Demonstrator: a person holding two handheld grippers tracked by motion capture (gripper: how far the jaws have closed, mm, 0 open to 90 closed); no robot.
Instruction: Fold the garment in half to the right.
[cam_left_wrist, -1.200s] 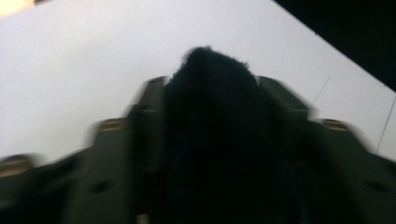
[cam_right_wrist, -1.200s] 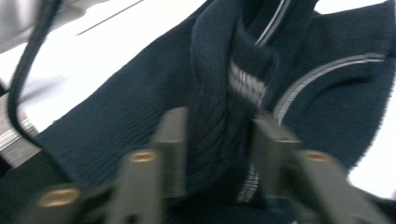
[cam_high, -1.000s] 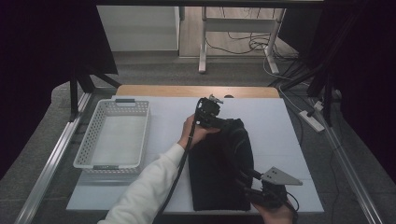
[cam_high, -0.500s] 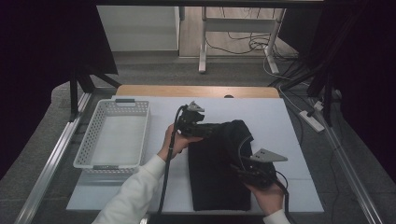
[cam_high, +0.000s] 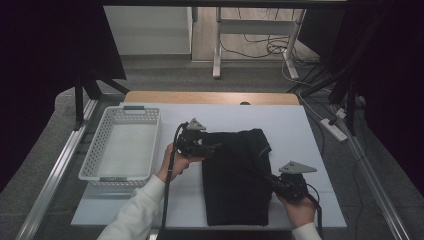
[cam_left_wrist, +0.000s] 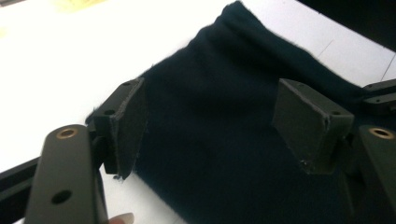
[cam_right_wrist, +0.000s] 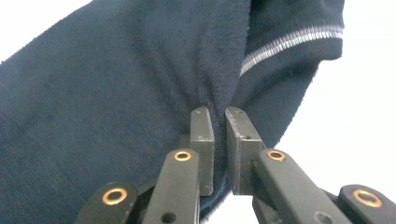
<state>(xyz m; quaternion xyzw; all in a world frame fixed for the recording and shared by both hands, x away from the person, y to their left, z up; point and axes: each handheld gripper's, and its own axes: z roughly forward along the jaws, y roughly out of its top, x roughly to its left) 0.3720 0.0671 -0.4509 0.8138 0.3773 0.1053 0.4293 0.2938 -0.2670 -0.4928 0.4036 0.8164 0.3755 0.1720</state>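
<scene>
White mesh basket (cam_high: 121, 150): at nine o'clock on the white table (cam_high: 310, 130), standing apart from the work, likely the place for the finished fold.

Left gripper (cam_high: 209, 148): jaws spread wide above the cloth's ten-o'clock edge, pinching nothing; seemingly poised to take that side.

Dark garment (cam_high: 235, 180): lying at table centre, folded lengthwise, grey-striped hem at twelve o'clock.

Right gripper (cam_high: 270, 179): at four o'clock, jaws having just closed, now clamped on a ridge of cloth (cam_right_wrist: 219, 100), apparently to lift that edge.
</scene>
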